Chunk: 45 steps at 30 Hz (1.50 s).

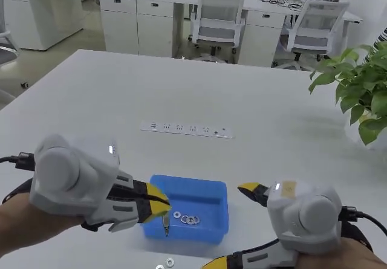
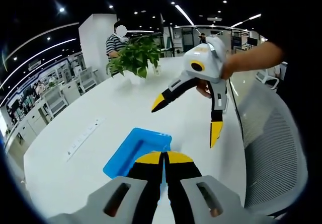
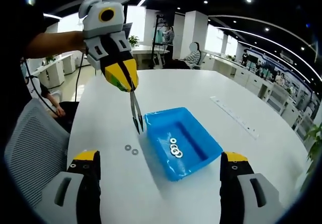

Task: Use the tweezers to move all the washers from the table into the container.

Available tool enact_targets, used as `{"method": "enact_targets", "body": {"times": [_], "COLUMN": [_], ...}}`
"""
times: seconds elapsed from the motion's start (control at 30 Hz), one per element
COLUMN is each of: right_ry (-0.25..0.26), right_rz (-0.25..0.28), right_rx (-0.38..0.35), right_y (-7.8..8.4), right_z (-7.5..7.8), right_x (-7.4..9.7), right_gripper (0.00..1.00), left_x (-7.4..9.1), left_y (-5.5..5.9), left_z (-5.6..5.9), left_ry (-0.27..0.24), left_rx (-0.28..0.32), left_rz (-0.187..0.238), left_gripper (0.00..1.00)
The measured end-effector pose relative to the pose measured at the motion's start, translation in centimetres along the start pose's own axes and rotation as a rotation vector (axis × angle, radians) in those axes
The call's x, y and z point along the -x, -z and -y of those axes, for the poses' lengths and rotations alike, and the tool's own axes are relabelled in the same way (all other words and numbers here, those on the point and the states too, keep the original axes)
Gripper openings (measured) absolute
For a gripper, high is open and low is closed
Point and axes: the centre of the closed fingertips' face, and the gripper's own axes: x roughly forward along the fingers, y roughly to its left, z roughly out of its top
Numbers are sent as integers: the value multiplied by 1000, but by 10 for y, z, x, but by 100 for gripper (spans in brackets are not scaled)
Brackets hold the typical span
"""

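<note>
A blue container (image 1: pixel 208 191) (image 3: pixel 204 144) (image 2: pixel 132 152) lies on the white table with three washers (image 1: pixel 188 219) (image 3: pixel 174 148) inside. Two more washers (image 1: pixel 169 261) (image 3: pixel 131 149) lie on the table just outside its near wall. My left gripper (image 1: pixel 164 204) (image 3: pixel 129 85) (image 2: pixel 163 156) is shut on metal tweezers (image 1: pixel 165 223) (image 3: pixel 136 114), which point down at the container's edge close to the loose washers. I cannot tell whether their tips hold anything. My right gripper (image 1: pixel 233 226) (image 2: pixel 186 122) (image 3: pixel 160 157) is open and empty beside the container.
A white power strip (image 1: pixel 187 129) (image 3: pixel 234 116) runs across the table beyond the container. A potted plant (image 1: pixel 363 93) (image 2: pixel 136 55) stands at the table's far right. Office chairs (image 1: pixel 217 21) and desks are behind the table.
</note>
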Motion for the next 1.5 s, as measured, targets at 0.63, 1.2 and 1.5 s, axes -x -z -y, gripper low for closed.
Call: {"method": "enact_targets", "body": {"times": [0.63,1.2,1.5], "right_ry": [-9,-27,-44], "right_rz": [-22,-37,-35], "right_rx": [-18,-25,-17], "right_y": [15,22,23], "right_z": [-13,-23,-27], "right_x": [2,1,-1], "right_gripper": [100,100,99], "left_x": [-9,-16,-19], "left_y": [20,37,39], "left_z": [29,38,36], "left_ry": [48,66,68], "left_rx": [20,23,27], "left_rz": [-39,-76,-68], "left_gripper": [5,5,5]}}
